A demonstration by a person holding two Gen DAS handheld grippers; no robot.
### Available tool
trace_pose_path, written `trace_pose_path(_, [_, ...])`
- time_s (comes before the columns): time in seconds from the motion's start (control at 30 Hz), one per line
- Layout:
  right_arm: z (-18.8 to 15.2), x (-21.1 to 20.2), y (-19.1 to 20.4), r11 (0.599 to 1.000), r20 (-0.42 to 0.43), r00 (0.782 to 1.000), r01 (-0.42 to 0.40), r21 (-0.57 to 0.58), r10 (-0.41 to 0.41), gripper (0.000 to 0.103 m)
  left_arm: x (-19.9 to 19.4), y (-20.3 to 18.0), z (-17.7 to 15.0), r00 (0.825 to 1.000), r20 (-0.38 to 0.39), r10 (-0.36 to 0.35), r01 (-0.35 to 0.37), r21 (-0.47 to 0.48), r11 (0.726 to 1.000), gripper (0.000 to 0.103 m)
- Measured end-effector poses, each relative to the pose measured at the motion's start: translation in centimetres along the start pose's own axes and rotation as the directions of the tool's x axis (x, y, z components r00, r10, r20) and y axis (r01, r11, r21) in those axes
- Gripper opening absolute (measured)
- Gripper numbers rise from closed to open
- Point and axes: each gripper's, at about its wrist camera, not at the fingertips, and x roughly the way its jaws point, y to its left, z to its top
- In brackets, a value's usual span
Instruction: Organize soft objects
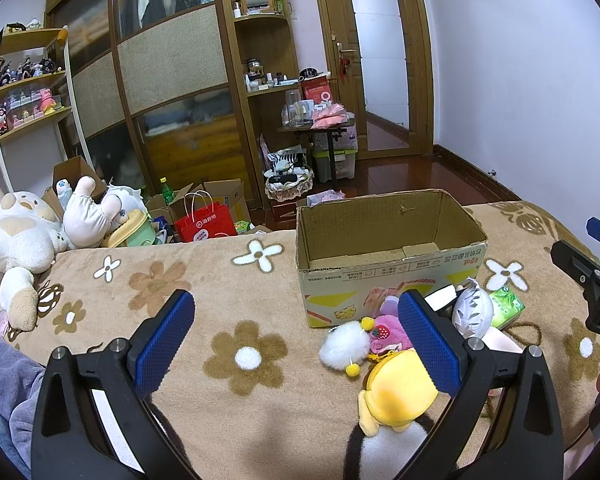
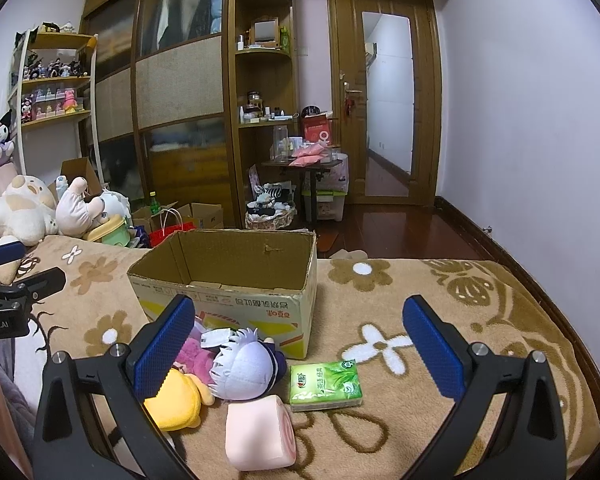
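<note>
An open, empty cardboard box stands on the flowered blanket. Soft toys lie in front of it: a yellow plush, a white pom-pom, a pink plush, a white-haired doll, a pink roll-shaped plush and a green tissue pack. My left gripper is open and empty, left of the pile. My right gripper is open and empty above the doll and tissue pack.
Big plush toys lie at the blanket's far left. Beyond the bed are a red paper bag, cartons, a wardrobe, a small table and a door. The right gripper shows in the left wrist view.
</note>
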Motion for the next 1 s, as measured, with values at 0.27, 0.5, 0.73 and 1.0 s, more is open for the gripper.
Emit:
trace_pose_path(0.27, [0.0, 0.0, 0.0, 1.000, -0.001, 1.000, 0.001, 0.000, -0.001, 0.103, 0.0, 0.0, -0.1, 1.000, -0.006, -0.003, 0.003, 0.001, 1.000, 0.101])
trace_pose_path(0.5, [-0.1, 0.1, 0.2, 1.000, -0.003, 1.000, -0.004, 0.000, 0.004, 0.103, 0.3, 0.3, -0.9, 0.999, -0.042, -0.031, 0.032, 0.014, 0.999, 0.101])
trace_pose_path(0.73, [-1.0, 1.2, -0.1, 1.000, -0.070, 0.997, -0.012, 0.009, 0.013, 0.103, 2.2, -0.6, -0.6, 0.994, -0.104, -0.046, 0.048, 0.011, 0.999, 0.101])
trace_pose_path(1.0, [-1.2, 2.7, -0.2, 1.000, -0.146, 0.989, -0.016, 0.027, 0.020, 0.103, 4.9, -1.3, -0.6, 0.972, -0.211, -0.103, 0.102, -0.014, 0.995, 0.101])
